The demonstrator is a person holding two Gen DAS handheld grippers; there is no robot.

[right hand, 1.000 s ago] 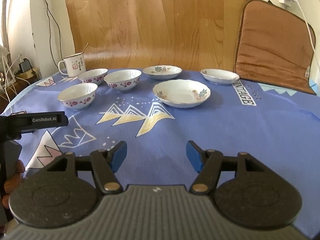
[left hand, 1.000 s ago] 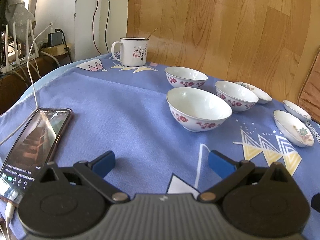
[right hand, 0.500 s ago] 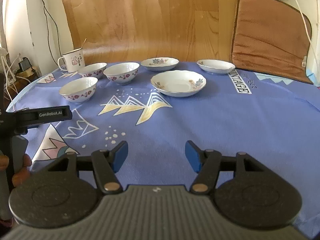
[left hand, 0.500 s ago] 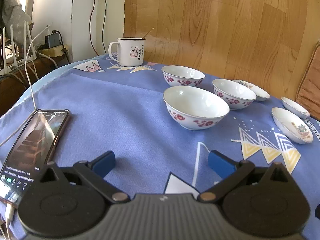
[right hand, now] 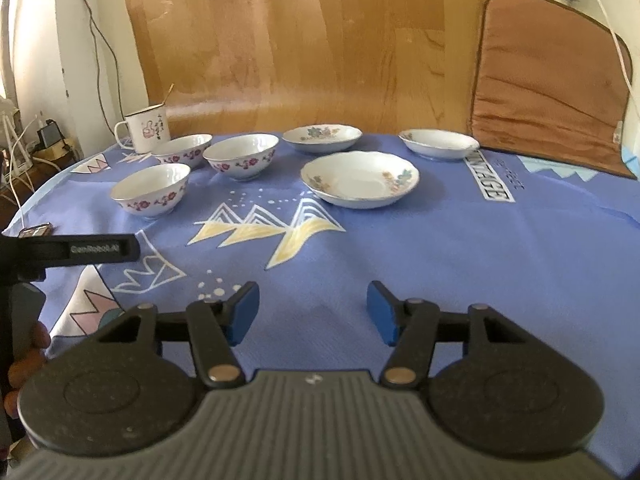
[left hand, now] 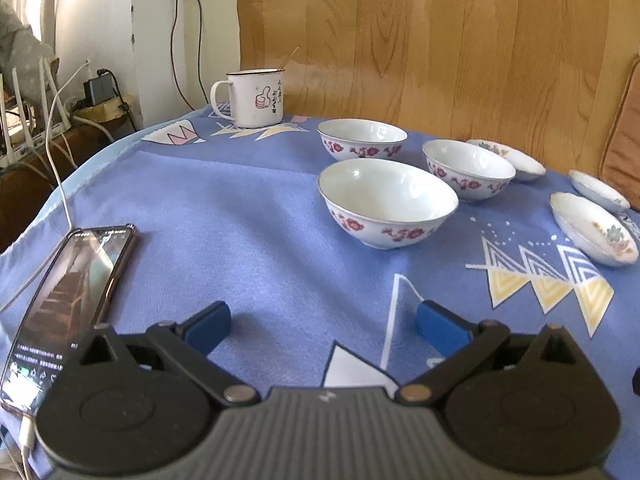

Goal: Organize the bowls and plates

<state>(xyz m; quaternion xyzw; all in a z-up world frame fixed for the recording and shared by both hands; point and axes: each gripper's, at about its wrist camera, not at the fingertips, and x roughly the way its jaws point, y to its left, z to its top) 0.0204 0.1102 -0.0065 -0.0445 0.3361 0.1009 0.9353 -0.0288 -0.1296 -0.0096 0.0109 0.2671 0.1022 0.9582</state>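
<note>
Both the left gripper (left hand: 323,322) and right gripper (right hand: 311,312) hang released and empty; the right's jaws have just narrowed. Three bowls (right hand: 151,188) sit just right of the mug (right hand: 145,133), plates (right hand: 360,178) beyond. Recommend rim grip, nearest bowl first.

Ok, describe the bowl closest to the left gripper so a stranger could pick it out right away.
On the blue tablecloth, find the white enamel mug at the far edge. Three white bowls with red flowers sit beside it; the nearest bowl stands alone in front of the other two, closest to the phone.
</note>
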